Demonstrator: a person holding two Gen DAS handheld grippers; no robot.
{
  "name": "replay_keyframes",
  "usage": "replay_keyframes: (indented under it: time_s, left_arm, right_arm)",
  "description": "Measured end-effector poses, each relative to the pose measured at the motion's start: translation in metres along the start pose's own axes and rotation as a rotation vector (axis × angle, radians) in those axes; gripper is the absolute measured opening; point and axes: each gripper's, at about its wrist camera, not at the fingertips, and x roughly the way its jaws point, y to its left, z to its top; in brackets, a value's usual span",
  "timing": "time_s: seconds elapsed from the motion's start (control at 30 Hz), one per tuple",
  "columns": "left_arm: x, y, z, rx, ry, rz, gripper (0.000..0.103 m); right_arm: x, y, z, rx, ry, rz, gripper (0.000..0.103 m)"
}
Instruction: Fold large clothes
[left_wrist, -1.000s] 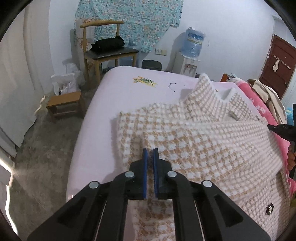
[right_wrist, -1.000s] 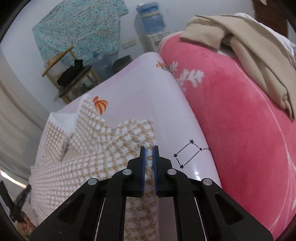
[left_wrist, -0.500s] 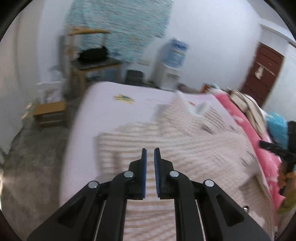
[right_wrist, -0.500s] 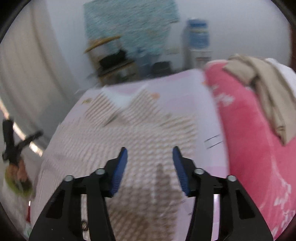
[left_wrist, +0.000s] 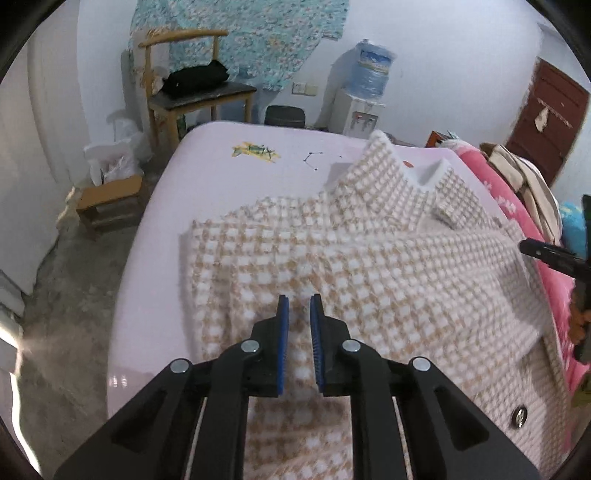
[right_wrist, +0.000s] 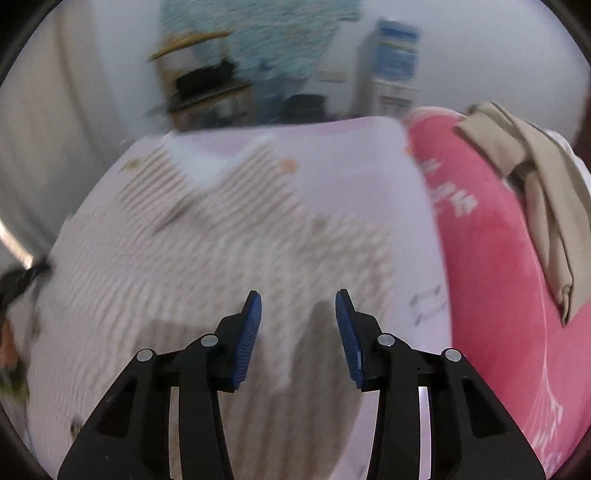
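Note:
A large beige-and-white checked jacket lies spread on the pale pink bed, collar toward the far end, with a sleeve folded across its front. My left gripper hovers over the jacket's near left part with its jaws slightly apart and nothing between them. In the blurred right wrist view the jacket lies below my right gripper, which is wide open and empty above the jacket's right side. The right gripper also shows at the right edge of the left wrist view.
A pink blanket with beige clothes on it lies along the bed's right side. Beyond the bed stand a wooden chair with a black bag, a water dispenser and a black bin. A low stool stands left of the bed.
My right gripper let go of the jacket's edge, opened wide and swung up over the garment. My left gripper opened slightly and released the cloth.

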Motion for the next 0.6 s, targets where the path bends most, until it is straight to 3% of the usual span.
replay_keyframes:
  time_s: [0.1, 0.2, 0.27, 0.33, 0.4, 0.47, 0.53, 0.6]
  left_arm:
    - [0.011, 0.006, -0.003, -0.030, 0.008, -0.003, 0.012]
    - [-0.005, 0.004, -0.008, -0.013, 0.001, 0.010, 0.012]
    - [-0.023, -0.003, -0.013, 0.033, -0.026, 0.014, 0.012]
    - [-0.037, -0.011, -0.021, 0.067, -0.054, -0.014, 0.021]
    - [-0.036, -0.019, -0.033, 0.073, -0.029, -0.024, 0.029]
    - [-0.019, -0.027, -0.047, 0.087, 0.050, 0.019, 0.029]
    - [-0.025, -0.034, -0.054, 0.106, 0.022, 0.059, 0.029]
    - [-0.047, -0.036, -0.056, 0.092, 0.015, 0.051, 0.029]
  right_arm:
    - [0.023, -0.013, -0.001, 0.071, 0.034, 0.009, 0.039]
    - [-0.007, 0.004, -0.002, 0.021, 0.020, -0.043, 0.040]
    - [-0.037, 0.019, -0.013, -0.016, -0.015, -0.007, 0.041]
    - [-0.055, 0.035, -0.029, -0.065, -0.032, 0.017, 0.044]
    - [-0.052, 0.051, -0.044, -0.125, 0.000, 0.013, 0.046]
    - [-0.028, 0.062, -0.063, -0.167, 0.089, -0.035, 0.047]
    - [-0.036, 0.062, -0.066, -0.136, 0.066, -0.059, 0.047]
    - [-0.065, 0.064, -0.072, -0.075, 0.042, -0.056, 0.047]
